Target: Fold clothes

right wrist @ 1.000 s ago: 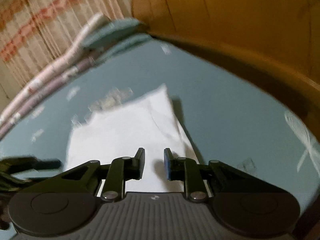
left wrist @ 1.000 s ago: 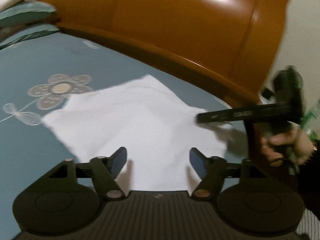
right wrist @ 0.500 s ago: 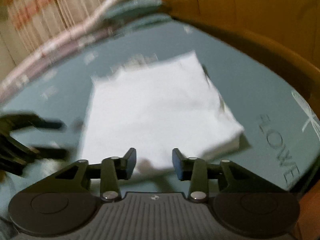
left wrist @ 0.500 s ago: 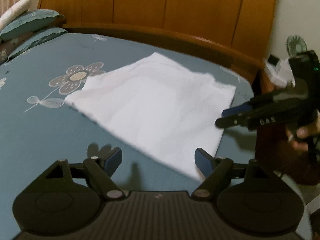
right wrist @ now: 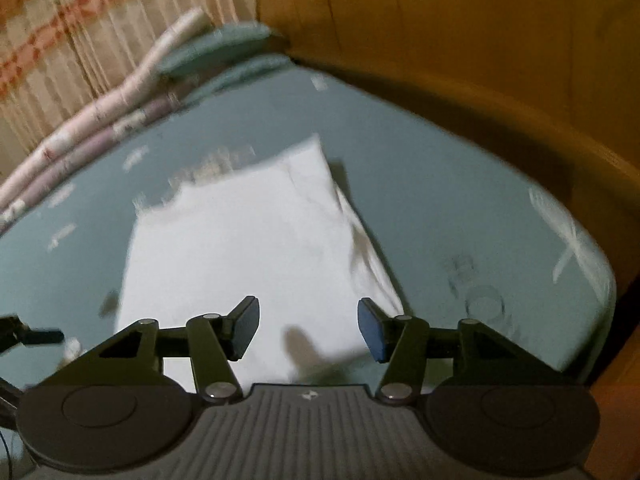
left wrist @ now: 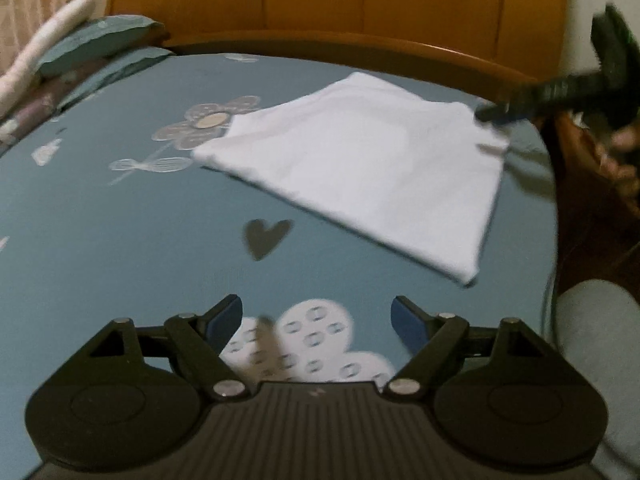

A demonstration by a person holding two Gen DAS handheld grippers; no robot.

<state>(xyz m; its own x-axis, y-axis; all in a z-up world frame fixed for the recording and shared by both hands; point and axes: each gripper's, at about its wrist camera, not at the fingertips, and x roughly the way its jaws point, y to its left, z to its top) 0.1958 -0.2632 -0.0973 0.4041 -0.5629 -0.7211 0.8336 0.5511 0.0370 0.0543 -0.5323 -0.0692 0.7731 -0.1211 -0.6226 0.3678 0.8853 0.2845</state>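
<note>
- White shirt (left wrist: 368, 168) lies folded flat on the blue bed sheet (left wrist: 120, 220), near the wooden headboard (left wrist: 340, 4).
- Your left gripper (left wrist: 316, 320) is wide open over bare sheet and holds nothing.
- Your right gripper (right wrist: 308, 328) is opening just above the shirt's near edge, nothing pinched.
- Lift both away slowly so you don't drag the folds.

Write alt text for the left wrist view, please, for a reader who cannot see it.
A folded white cloth lies flat on a blue patterned bedsheet, in front of a wooden headboard. The left gripper is open over bare sheet, nothing between its jaws. The right gripper, blurred, is at the cloth's far right corner.
</note>
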